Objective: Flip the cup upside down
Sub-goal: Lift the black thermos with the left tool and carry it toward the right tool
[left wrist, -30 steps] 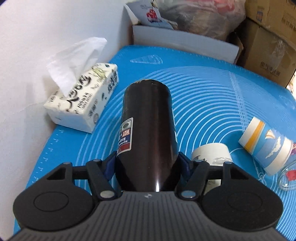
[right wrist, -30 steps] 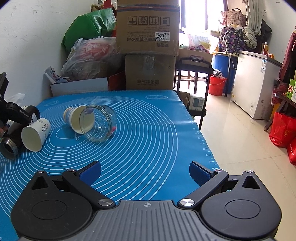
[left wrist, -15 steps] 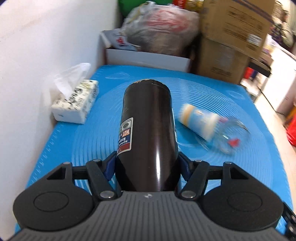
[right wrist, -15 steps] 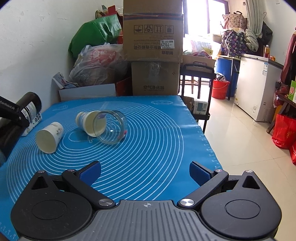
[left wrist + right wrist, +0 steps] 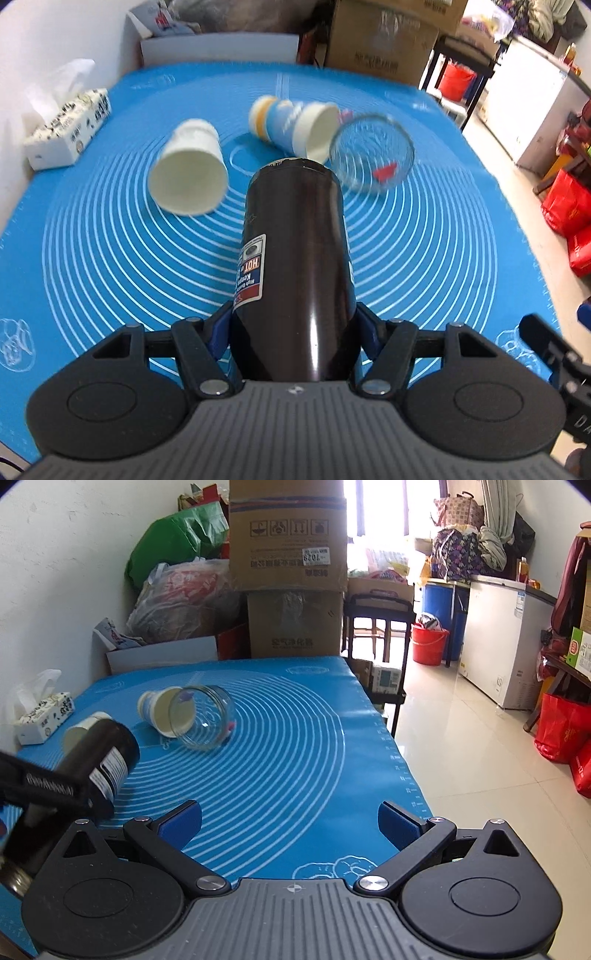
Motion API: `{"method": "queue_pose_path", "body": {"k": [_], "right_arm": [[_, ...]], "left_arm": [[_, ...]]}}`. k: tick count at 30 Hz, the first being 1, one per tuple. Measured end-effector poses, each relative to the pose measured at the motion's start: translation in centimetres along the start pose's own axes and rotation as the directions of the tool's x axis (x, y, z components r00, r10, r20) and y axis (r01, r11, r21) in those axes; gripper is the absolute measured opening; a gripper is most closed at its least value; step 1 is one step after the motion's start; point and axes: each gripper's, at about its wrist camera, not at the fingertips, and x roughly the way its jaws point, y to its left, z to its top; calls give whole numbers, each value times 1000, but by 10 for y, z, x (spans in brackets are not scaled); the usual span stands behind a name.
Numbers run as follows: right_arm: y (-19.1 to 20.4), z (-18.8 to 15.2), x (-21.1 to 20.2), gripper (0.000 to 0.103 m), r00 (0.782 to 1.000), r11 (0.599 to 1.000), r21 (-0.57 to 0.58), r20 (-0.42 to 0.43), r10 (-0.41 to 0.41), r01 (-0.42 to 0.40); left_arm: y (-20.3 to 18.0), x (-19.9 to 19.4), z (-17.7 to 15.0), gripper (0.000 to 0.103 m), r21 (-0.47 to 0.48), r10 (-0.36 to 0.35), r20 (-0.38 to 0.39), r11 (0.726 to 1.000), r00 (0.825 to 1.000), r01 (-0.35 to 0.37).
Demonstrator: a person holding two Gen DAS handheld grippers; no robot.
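Observation:
My left gripper [image 5: 293, 334] is shut on a dark brown tumbler [image 5: 295, 258] with a white and red label. It holds the tumbler in the air above the blue mat [image 5: 424, 266], closed base pointing away from the camera. In the right wrist view the tumbler [image 5: 101, 762] shows at the left, tilted, with the left gripper's black body around it. My right gripper [image 5: 290, 821] is open and empty above the mat's near edge [image 5: 295, 775].
A white paper cup [image 5: 188, 173], a blue and white paper cup [image 5: 295, 127] and a glass jar [image 5: 371, 153] lie on their sides on the mat. A tissue box [image 5: 68, 131] sits at the left by the wall. Cardboard boxes [image 5: 291, 572] and bags stand behind the table.
My left gripper has swung right and risen with the tumbler, so the fallen cups and jar now lie ahead of it. My right gripper has pulled back a little and stays open.

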Motion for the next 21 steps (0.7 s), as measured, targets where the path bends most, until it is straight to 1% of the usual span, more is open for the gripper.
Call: {"method": "queue_pose_path", "body": {"k": [4,8,12,15,17,18,21], "right_arm": [[-5,-4,12,103,1000,1000,18,-27,1,0],[-6,-6,19,103,999,1000,24,-42,5,-4],[-1,-6,21,103,999,1000,15,-47,8,-7],[3,-5,19,103,999,1000,4,-47,7,-7],[4,-5,17,103,999,1000,0,-46,6,-6],[5,-5,16,103,999,1000,-2,-44,5,-6],[6,-3,14,103,999,1000,-3,-42,6,-6]], "left_arm": [[0,11,-2,67,15,11,-18,1000,1000,-11],[-5,10,-5,67,44,23,-4,999,1000,-23],[-4,11,-5,68,42,18,1,999,1000,-18],[-4,6,-6,68,45,22,33,999,999,-24],[-7,0,-5,73,62,23,51,998,998,-26],[-8,-2,-4,81,67,23,57,997,998,-27],[-8,-8,-3,83,74,34,85,996,996,-41]]}}
